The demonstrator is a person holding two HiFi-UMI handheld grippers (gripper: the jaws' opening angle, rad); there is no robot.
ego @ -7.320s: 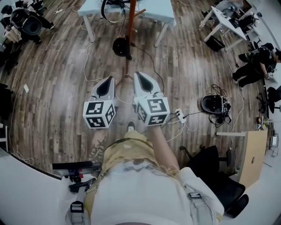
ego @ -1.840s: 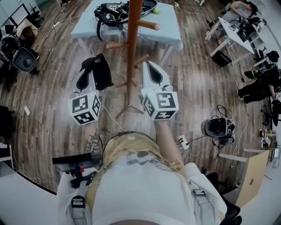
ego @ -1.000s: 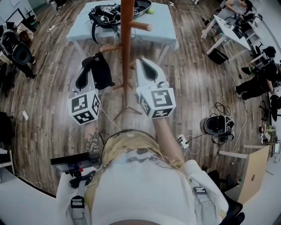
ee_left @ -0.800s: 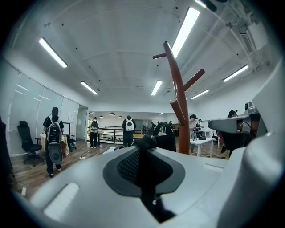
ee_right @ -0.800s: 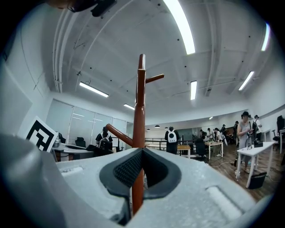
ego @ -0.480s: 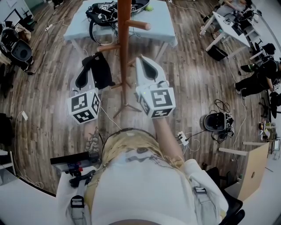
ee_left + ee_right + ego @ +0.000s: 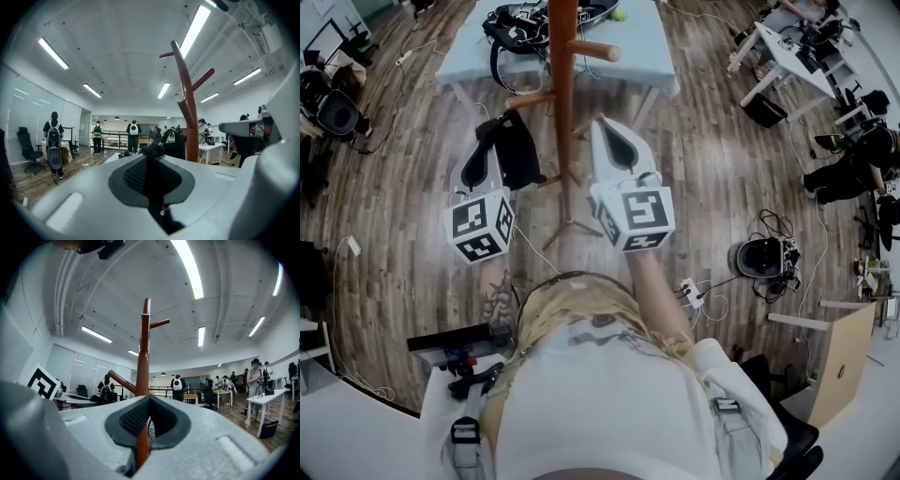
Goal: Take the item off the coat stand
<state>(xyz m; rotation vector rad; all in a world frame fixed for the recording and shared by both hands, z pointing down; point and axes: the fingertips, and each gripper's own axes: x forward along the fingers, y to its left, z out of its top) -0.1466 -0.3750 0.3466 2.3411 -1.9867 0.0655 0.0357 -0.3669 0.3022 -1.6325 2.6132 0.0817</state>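
Note:
The brown wooden coat stand [image 7: 563, 112] rises between my two grippers, its pegs bare. A black bag [image 7: 517, 152] hangs left of the pole, apart from it, with my left gripper [image 7: 490, 139] shut on it. In the left gripper view the bag [image 7: 174, 149] bulges just past the closed tips of the left gripper [image 7: 149, 157], and the coat stand [image 7: 190, 122] is to the right. My right gripper [image 7: 602, 124] is shut and empty, just right of the pole. In the right gripper view the coat stand [image 7: 143, 362] stands right behind the right gripper [image 7: 149, 398].
A light blue table [image 7: 647, 56] stands behind the stand with a black backpack [image 7: 516, 23] on it. White desks [image 7: 787, 56] and a person [image 7: 853, 159] are at the right. A headset with cables [image 7: 759, 258] and a power strip [image 7: 687, 291] lie on the wooden floor.
About seven seconds ago the black bag hung on the stand and both grippers were lower. Now the left gripper holds it away from the pole. Over the last second nothing has visibly moved.

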